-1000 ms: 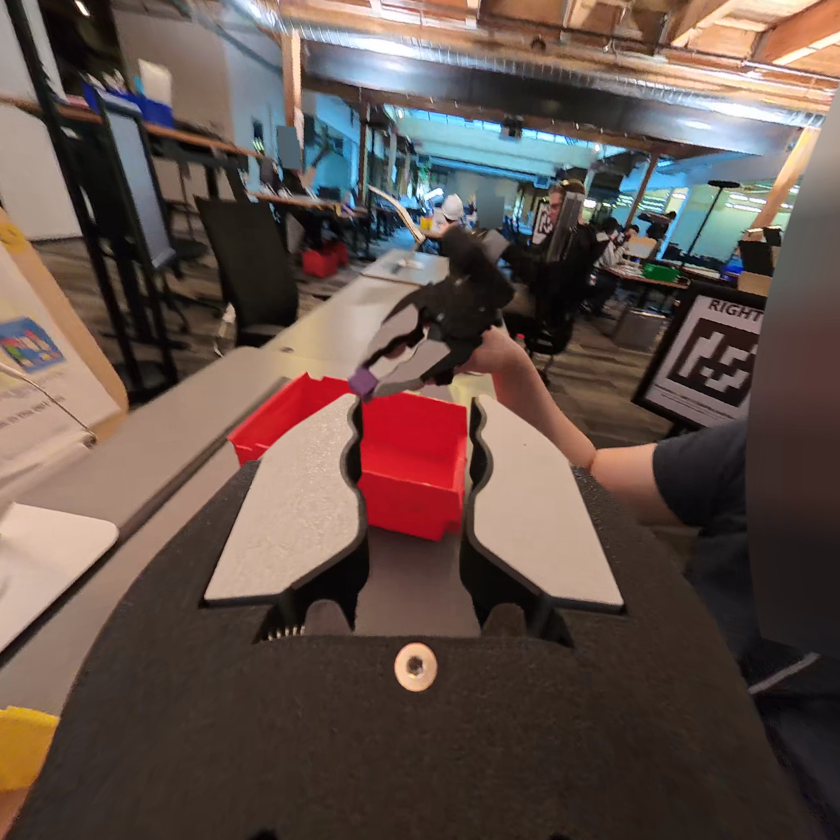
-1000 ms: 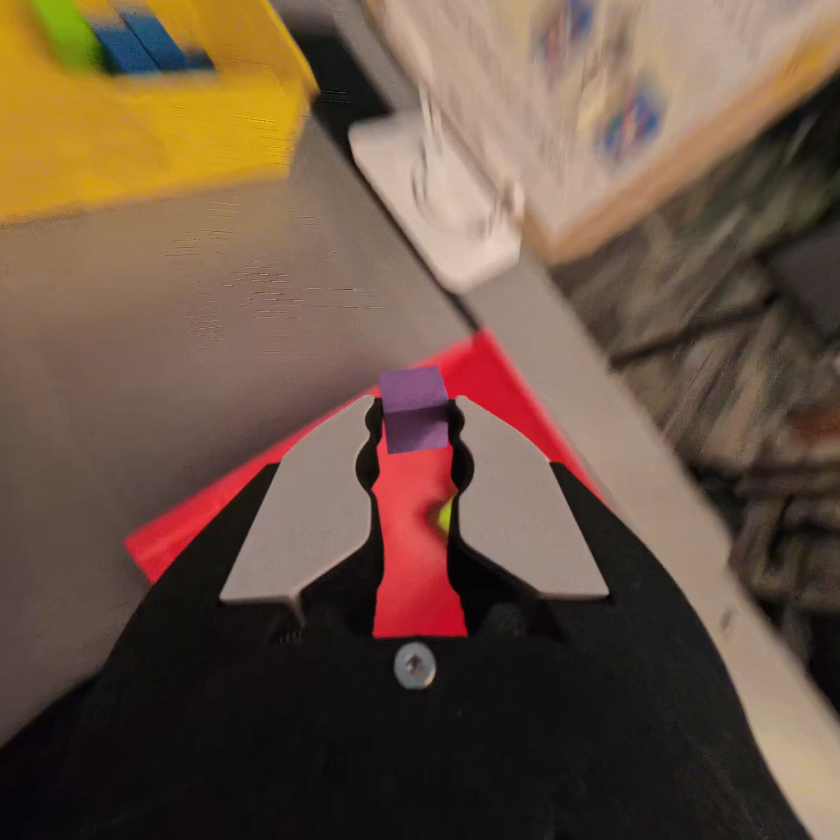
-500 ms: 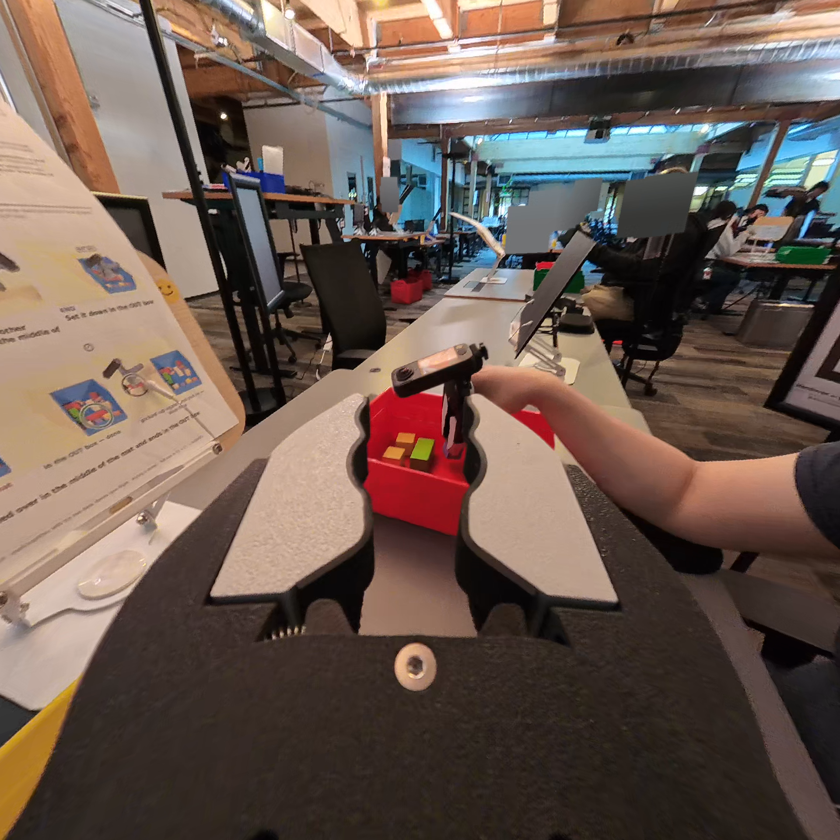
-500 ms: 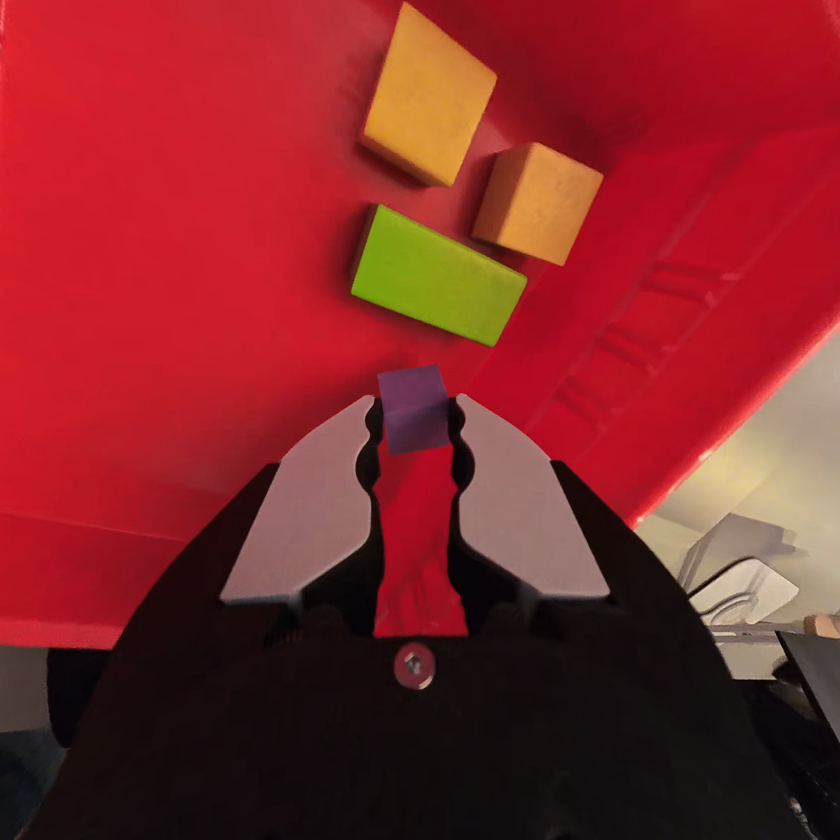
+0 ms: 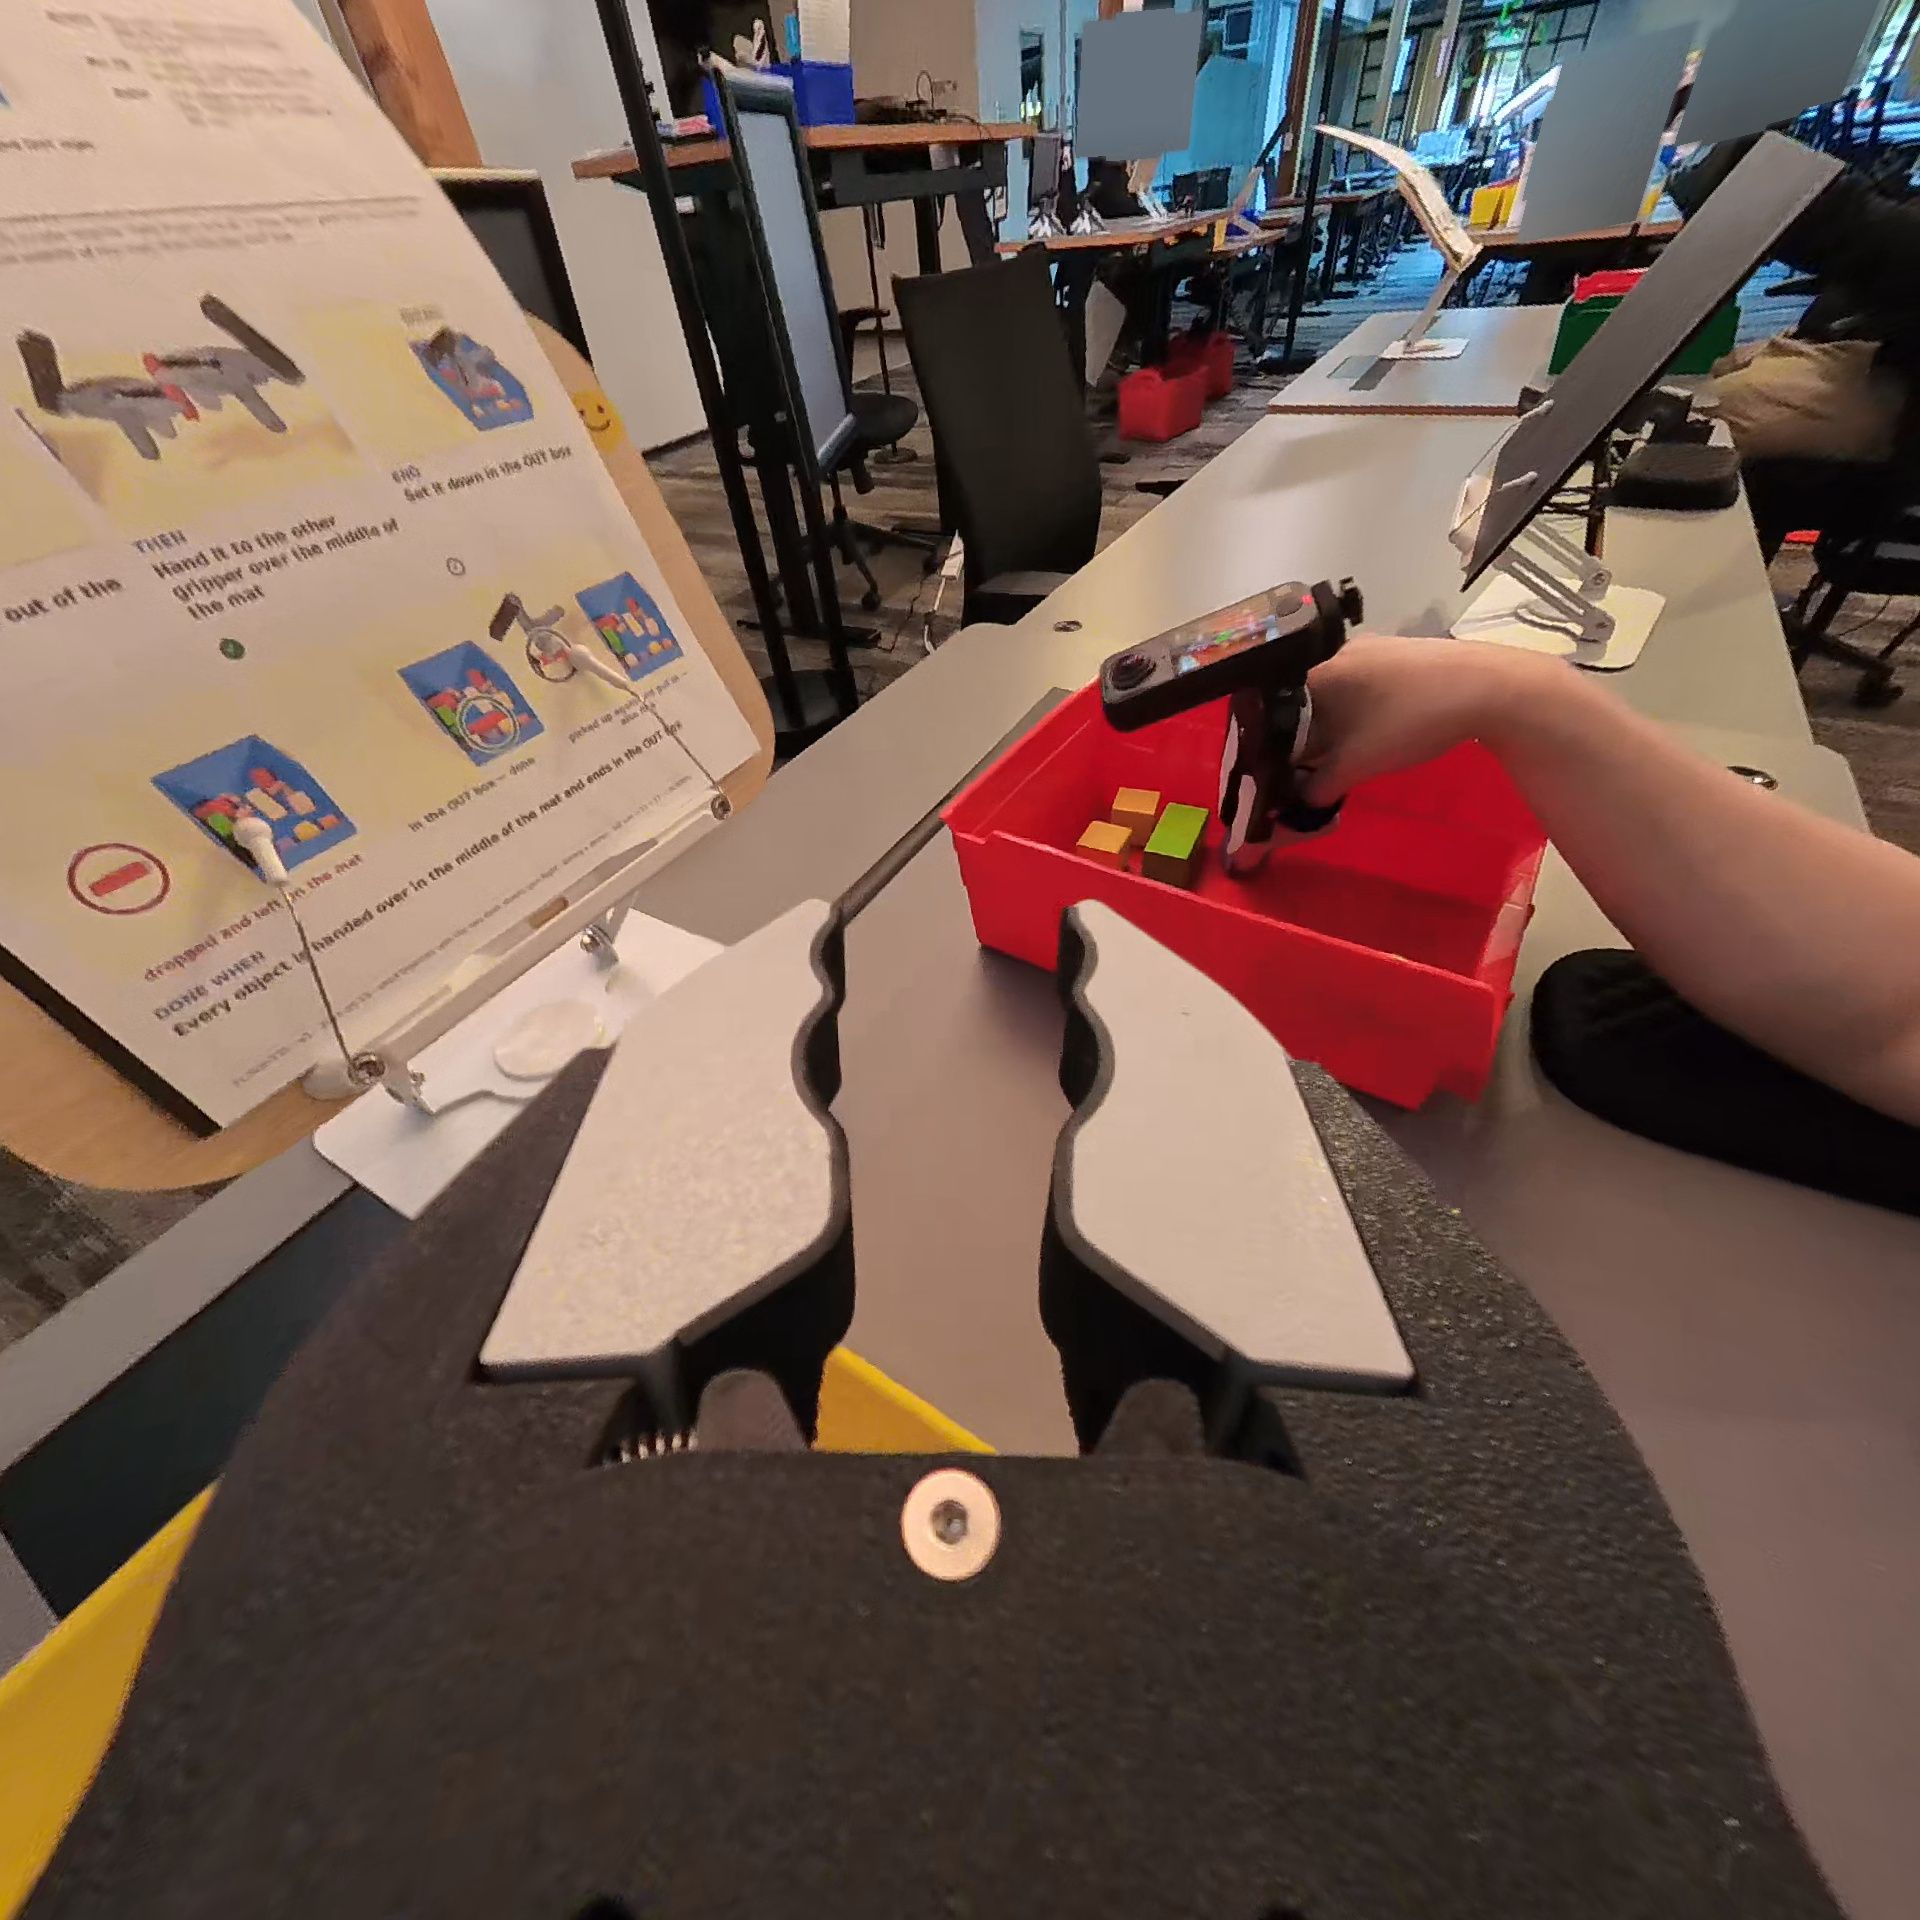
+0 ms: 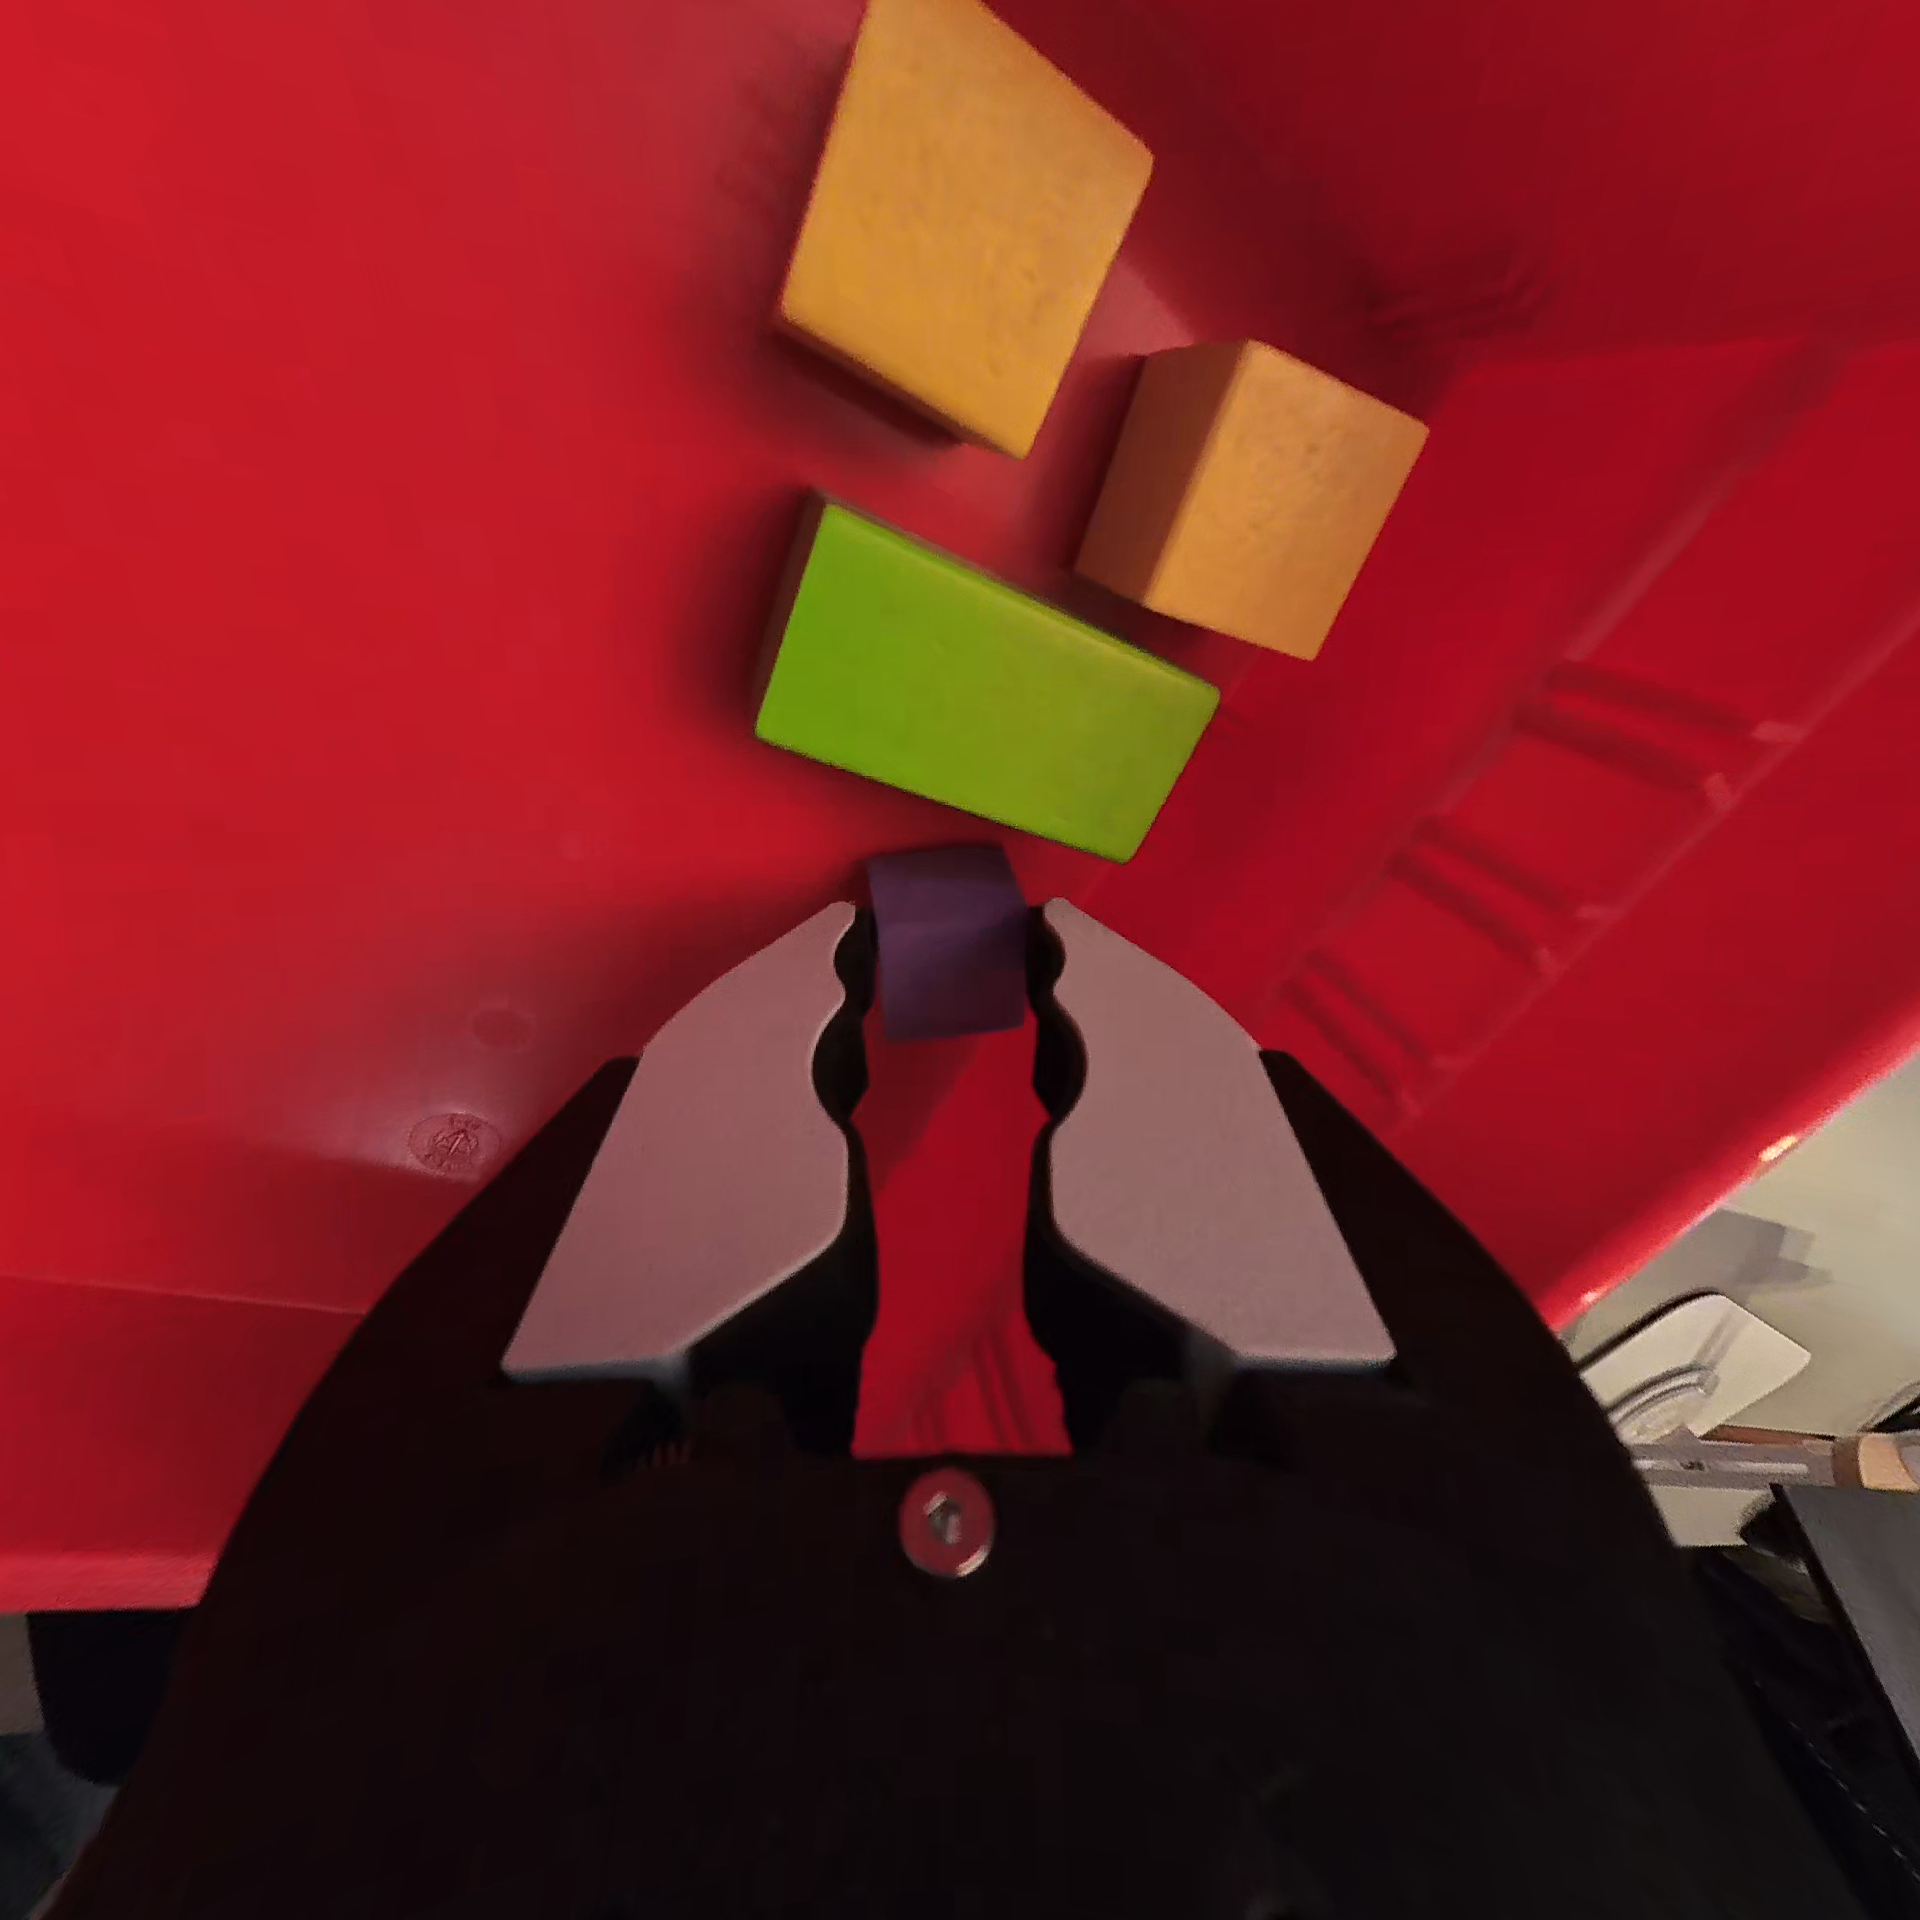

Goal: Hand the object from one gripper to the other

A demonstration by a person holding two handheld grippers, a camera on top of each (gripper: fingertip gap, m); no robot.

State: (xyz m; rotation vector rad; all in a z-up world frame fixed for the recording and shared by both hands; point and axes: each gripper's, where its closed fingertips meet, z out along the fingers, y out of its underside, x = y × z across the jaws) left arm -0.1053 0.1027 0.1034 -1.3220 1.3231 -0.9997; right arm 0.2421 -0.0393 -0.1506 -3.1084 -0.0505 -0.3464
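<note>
**A:** Which step are you carrying out here?

**B:** You are holding the purple block (image 6: 943,951) between the tips of the right gripper (image 6: 948,914), low inside the red bin (image 6: 312,623). Judging by this, the hand-over itself is behind you and you are setting the block down. Whether it is touching the bin floor cannot be told.

**A:** What is lying around it?

**B:** The green block (image 6: 977,686) is lying just beyond the purple one, close to it but apart. Two orange blocks (image 6: 966,218) are sitting farther in, beside each other.

**A:** How are you posing the right arm?

**B:** In the left wrist view your right hand (image 5: 1403,707) is reaching in over the bin's far side, forearm stretched across the grey table (image 5: 1558,1351), and the gripper is pointing steeply down into the bin.

**A:** And the left gripper?

**B:** You are holding the left gripper (image 5: 945,925) above the table just short of the bin, its fingers (image 5: 707,1132) parted to a moderate gap and gripping nothing.

**A:** What does the next move call for?

**B:** Probably a small parting of the right fingers, then a straight lift, so that the tips are not nudging the green block.
</note>
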